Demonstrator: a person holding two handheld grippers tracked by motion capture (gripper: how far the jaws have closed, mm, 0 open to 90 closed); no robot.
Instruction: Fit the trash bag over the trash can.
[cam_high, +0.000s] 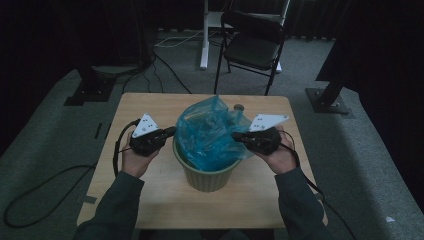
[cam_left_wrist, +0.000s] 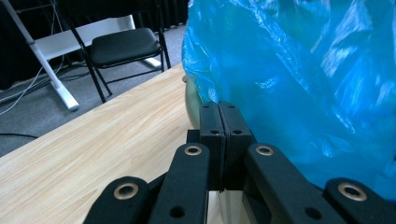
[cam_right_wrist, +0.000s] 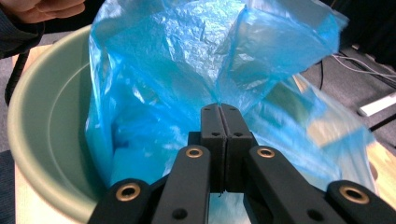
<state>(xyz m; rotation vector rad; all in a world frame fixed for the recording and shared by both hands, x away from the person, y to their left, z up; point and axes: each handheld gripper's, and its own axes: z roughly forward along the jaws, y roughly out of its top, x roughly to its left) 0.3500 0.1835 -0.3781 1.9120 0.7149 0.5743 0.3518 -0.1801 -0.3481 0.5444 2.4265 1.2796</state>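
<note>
A crumpled blue plastic bag (cam_high: 210, 135) sits in a pale green pot (cam_high: 207, 177) at the middle of the wooden table (cam_high: 150, 200), and its upper part rises above the rim. My left gripper (cam_high: 172, 131) reaches the bag's left side. In the left gripper view its jaws (cam_left_wrist: 219, 107) stand shut, pinching the edge of the bag (cam_left_wrist: 303, 70). My right gripper (cam_high: 235, 134) meets the bag's right side. In the right gripper view the jaws (cam_right_wrist: 219, 109) are shut on a fold of the bag (cam_right_wrist: 187, 56), whose creases run into the tips above the pot (cam_right_wrist: 46, 121).
A small round dark object (cam_high: 239, 106) lies on the table behind the pot. A black folding chair (cam_high: 252, 42) and a white stand leg (cam_high: 204, 40) are on the floor beyond the table. Cables trail over the carpet at the left.
</note>
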